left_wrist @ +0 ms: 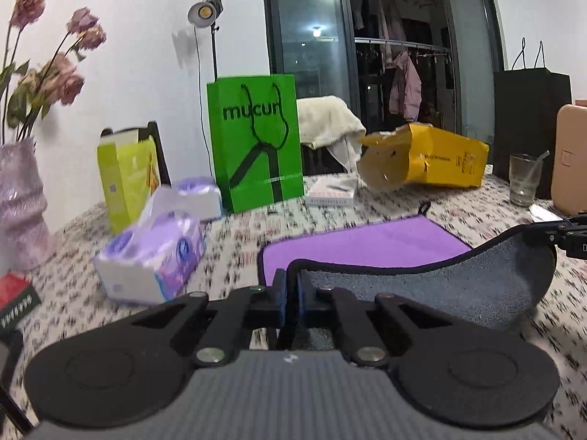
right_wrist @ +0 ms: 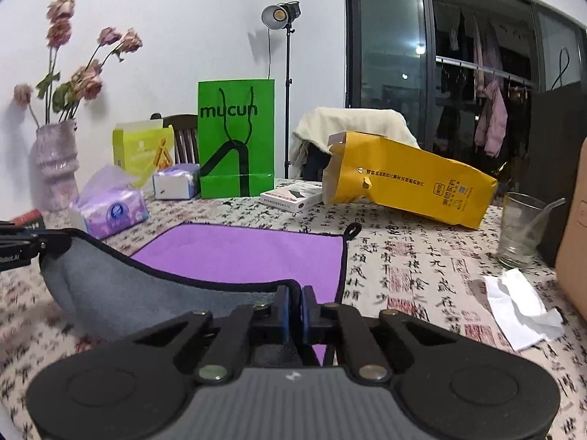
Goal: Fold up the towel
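The towel (left_wrist: pixel 367 245) is purple on top and grey underneath, with black trim, and lies on the patterned tablecloth. Its near edge is lifted, showing the grey side (left_wrist: pixel 433 286). My left gripper (left_wrist: pixel 292 286) is shut on the towel's near left corner. My right gripper (right_wrist: pixel 295 302) is shut on the near right corner; it also shows in the left wrist view (left_wrist: pixel 557 236). In the right wrist view the purple face (right_wrist: pixel 249 253) lies flat beyond the raised grey edge (right_wrist: pixel 121 293), and the left gripper (right_wrist: pixel 22 247) shows at the left edge. A hanging loop (right_wrist: pixel 353 230) sits at the far right corner.
Behind the towel stand a green bag (right_wrist: pixel 236 139), a tipped yellow bag (right_wrist: pixel 411 179), a flat box (right_wrist: pixel 291 196) and tissue packs (right_wrist: pixel 110 212). A vase (right_wrist: pixel 57 165) is far left. A glass (right_wrist: pixel 521 229), crumpled paper (right_wrist: pixel 521 311) and a tan box (right_wrist: pixel 576 238) are right.
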`<state>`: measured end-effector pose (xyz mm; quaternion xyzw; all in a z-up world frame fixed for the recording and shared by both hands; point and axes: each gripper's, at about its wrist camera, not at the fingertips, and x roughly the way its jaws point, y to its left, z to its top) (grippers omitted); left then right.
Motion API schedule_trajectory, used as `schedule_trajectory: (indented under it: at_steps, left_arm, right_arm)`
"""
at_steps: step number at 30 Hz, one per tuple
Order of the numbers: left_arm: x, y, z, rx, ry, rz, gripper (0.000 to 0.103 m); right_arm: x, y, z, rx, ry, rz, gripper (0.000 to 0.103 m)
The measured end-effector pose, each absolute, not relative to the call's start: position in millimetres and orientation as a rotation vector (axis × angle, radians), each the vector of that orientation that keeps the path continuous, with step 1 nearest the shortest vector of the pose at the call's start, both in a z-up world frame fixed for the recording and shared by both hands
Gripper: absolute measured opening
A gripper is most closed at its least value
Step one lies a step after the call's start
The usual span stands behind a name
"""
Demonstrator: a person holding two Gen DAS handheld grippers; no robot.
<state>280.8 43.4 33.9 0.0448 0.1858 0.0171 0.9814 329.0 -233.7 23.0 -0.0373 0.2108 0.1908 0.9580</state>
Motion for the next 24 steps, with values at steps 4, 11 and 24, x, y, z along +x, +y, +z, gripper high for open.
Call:
schedule_trajectory:
  at_steps: [4,11,24]
  left_arm:
    - [309,49,44,0.095,0.368,0.033,0.007]
    - [372,65,49,0.058,0.436,0.014,0.007]
    - [491,100,31,-0.031,0.586,-0.006,0.007]
  right_arm:
    - [354,-230,33,-0.087,0.412,0.398,0.006]
    - [413,-226,42,-0.074,0.434,0.405,0.005]
    - [542,-215,21,-0.009,0.571,0.401,0.005]
